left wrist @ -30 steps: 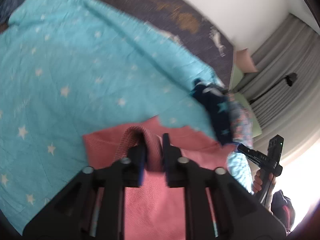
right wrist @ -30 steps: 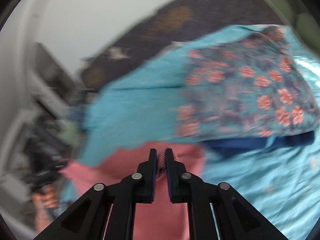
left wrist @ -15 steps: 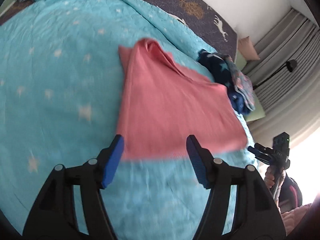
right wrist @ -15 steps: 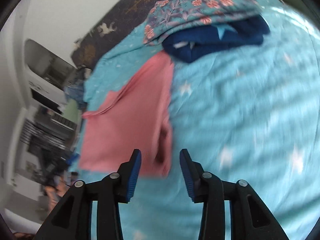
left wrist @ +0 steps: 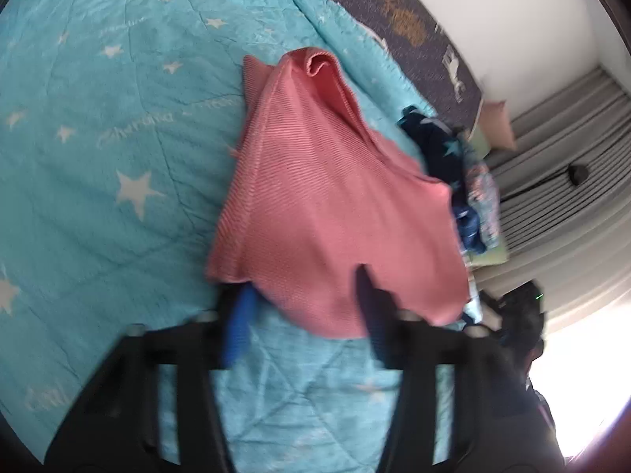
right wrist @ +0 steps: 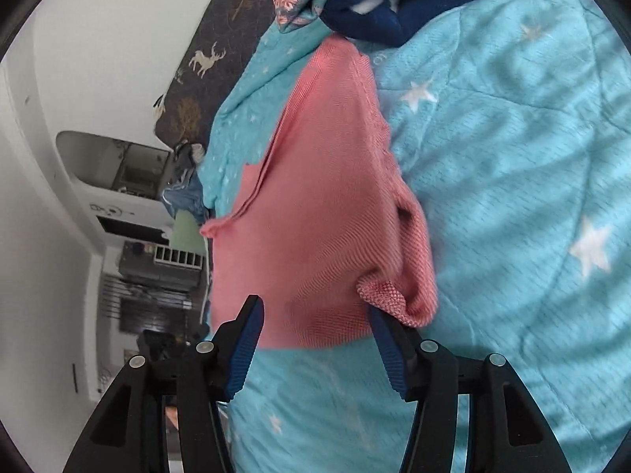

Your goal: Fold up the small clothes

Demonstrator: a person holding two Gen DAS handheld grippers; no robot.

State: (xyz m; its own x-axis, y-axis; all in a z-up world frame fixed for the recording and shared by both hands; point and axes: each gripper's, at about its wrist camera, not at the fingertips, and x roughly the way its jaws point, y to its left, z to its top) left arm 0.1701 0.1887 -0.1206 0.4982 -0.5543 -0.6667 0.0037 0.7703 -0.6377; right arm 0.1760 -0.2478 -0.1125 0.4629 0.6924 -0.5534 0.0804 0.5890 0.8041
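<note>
Turquoise star quilt point(right wrist: 512, 157): pink garment point(right wrist: 315, 216) lying flat; right gripper point(right wrist: 315, 315) jaws just widening, left gripper point(left wrist: 303, 299) just narrowing, both unclenched around hem.

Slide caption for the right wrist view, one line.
Right gripper open at the near edge of the pink garment spread on a turquoise star-print quilt, folded clothes beyond.

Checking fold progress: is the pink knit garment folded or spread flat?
Partly folded: pink knit garment shows doubled layers, with a rumpled corner.
</note>
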